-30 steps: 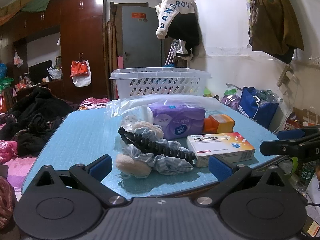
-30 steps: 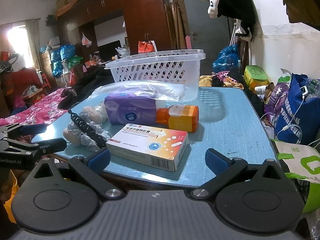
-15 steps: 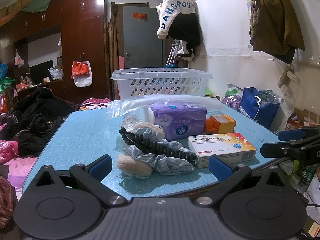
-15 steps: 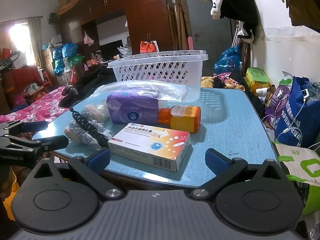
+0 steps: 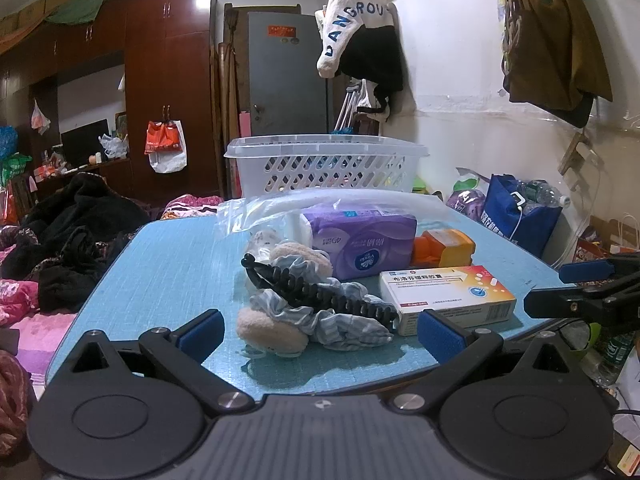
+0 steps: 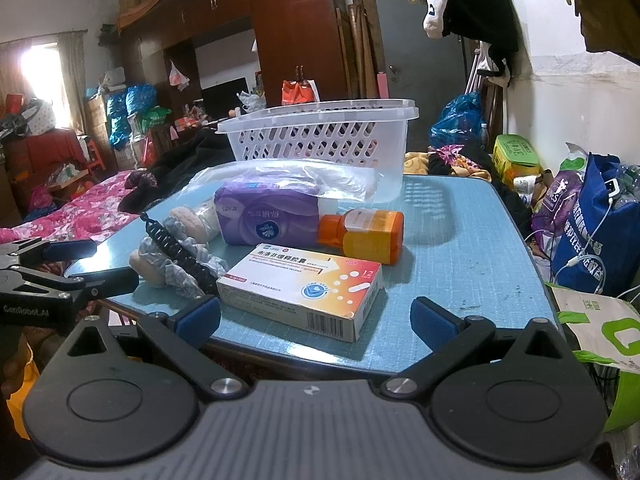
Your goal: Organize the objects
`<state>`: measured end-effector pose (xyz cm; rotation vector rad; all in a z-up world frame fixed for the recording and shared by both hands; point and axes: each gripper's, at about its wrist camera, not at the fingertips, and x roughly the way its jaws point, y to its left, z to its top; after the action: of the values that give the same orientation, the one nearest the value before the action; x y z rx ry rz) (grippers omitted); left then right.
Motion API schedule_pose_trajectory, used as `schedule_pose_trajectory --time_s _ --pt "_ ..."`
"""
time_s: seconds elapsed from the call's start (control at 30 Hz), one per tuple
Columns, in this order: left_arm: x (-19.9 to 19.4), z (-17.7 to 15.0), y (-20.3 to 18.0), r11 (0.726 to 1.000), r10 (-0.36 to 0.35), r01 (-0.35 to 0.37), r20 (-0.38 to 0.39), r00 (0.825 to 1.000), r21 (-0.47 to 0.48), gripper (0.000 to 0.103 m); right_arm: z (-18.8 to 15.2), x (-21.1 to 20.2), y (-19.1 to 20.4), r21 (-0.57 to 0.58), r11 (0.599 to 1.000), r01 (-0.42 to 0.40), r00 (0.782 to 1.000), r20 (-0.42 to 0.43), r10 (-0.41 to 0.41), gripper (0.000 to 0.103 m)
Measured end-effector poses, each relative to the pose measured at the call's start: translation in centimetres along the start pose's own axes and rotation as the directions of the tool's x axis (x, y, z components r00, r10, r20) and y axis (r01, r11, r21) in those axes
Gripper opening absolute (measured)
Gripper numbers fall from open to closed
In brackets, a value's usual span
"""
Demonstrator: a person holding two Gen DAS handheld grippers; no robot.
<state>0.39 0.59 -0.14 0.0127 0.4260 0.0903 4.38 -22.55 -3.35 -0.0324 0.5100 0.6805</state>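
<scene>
Cardboard medicine box (image 6: 304,290) lies between right gripper's (image 6: 316,322) spread jaws.

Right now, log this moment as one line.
left gripper: open, empty | right gripper: open, empty | medicine box: on table | basket: empty

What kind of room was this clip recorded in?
Most likely a lived-in bedroom that doubles as storage. A tall dark red wooden wardrobe lines the wall, pink floral bedding lies beside the blue table, and a white hooded sweatshirt hangs near the grey door.
</scene>
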Motion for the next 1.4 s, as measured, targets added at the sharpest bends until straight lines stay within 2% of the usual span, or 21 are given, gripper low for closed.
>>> schedule_pose_trajectory --time_s 1.3,1.4 --pt "0.56 -0.33 -0.11 1.0 -0.004 0.004 -0.009 1.0 0.002 0.103 -0.05 0.12 -0.14 0.003 1.0 -0.01 1.0 -0.009 0.01 0.103" --pt "0.2 -0.38 -0.16 1.0 -0.001 0.001 0.035 0.999 0.006 0.103 -0.11 0.08 -0.2 0.007 1.0 -0.012 1.0 0.019 0.012 0.103"
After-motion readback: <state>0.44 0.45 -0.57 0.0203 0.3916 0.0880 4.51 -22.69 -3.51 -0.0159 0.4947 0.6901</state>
